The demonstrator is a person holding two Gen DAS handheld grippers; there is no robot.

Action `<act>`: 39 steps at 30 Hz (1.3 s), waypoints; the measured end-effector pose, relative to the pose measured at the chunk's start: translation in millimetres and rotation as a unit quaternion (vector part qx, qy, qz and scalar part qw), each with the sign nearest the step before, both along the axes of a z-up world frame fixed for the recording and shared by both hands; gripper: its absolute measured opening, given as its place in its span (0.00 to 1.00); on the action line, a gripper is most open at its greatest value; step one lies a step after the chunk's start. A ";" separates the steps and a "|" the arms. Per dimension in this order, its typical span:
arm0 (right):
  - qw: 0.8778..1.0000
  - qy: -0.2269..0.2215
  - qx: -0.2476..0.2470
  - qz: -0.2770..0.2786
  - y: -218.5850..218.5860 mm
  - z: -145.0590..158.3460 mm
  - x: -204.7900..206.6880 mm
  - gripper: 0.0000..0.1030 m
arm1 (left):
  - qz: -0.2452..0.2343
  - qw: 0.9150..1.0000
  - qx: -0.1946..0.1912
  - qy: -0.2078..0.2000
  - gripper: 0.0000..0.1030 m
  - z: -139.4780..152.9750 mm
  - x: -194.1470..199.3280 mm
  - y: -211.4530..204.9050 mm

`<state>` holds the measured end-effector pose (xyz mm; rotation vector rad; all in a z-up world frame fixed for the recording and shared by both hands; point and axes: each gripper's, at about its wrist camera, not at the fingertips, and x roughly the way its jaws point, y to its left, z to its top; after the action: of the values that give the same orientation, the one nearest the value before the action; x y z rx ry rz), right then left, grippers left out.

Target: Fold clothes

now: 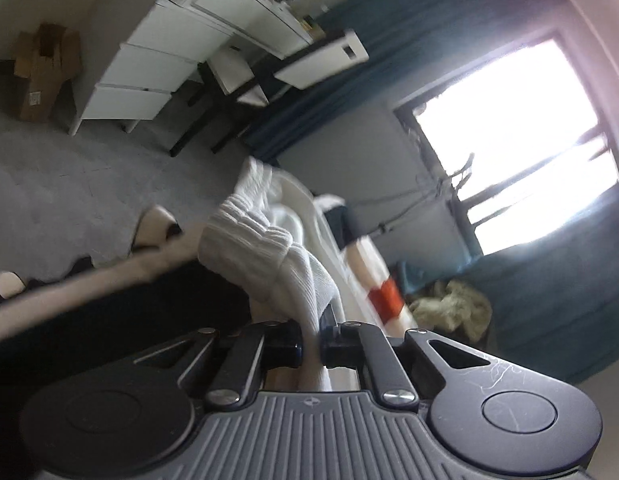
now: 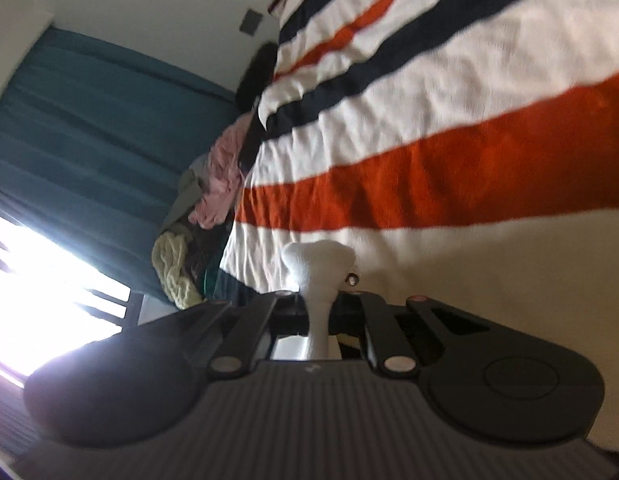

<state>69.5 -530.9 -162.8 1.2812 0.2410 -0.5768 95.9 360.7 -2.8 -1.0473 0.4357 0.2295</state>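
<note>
left gripper (image 1: 310,347): tilted sideways, clamped on one white ribbed knit garment (image 1: 265,248)
right gripper (image 2: 317,304): tilted, clamped on same garment's fold

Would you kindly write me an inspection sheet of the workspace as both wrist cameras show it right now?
Surface: striped bedspread, white with orange and navy bands, wrinkled.
Job's things: white knit garment, bunched, hanging between both grippers.
Clutter: heap of clothes at the bed's far edge, pink on top, cream knit below; cardboard box on the floor.
Grippers: left gripper shut on white fabric; right gripper shut on a white fold.
Cables: thin wires along the wall under the window.
Surroundings: white drawer unit, teal curtains, bright window, grey floor.
</note>
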 end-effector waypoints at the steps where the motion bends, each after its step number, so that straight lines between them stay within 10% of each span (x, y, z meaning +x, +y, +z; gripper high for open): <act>1: 1.000 0.006 0.000 -0.008 0.5 1.3 -5.4 0.07 | -0.003 1.000 -0.010 0.005 0.08 2.8 -5.0 8.2; 16: 0.994 0.070 0.000 -0.082 6.9 18.3 -64.4 0.09 | -0.046 0.992 0.003 0.116 0.12 -56.5 -60.5 38.6; 20: 0.993 0.078 -0.003 -0.089 8.0 21.8 -72.6 0.33 | -0.076 0.989 0.029 0.122 0.17 -48.1 -66.5 34.3; 24: 0.992 0.085 -0.005 -0.096 9.2 25.4 -80.7 0.55 | -0.100 0.983 0.103 0.112 0.42 -11.4 -81.7 15.3; 30: 0.984 0.081 -0.156 0.034 13.9 48.1 -16.5 0.55 | -0.137 0.958 0.238 0.089 0.73 41.5 -70.6 -47.3; 39: 0.941 0.122 -0.260 0.180 4.9 32.4 63.7 0.56 | -0.232 0.913 0.336 0.018 0.74 58.1 -4.5 -236.7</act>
<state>133.2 -526.0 -130.4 0.6284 0.4830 -0.4418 91.3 124.0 55.3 -0.2460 0.5724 -0.0343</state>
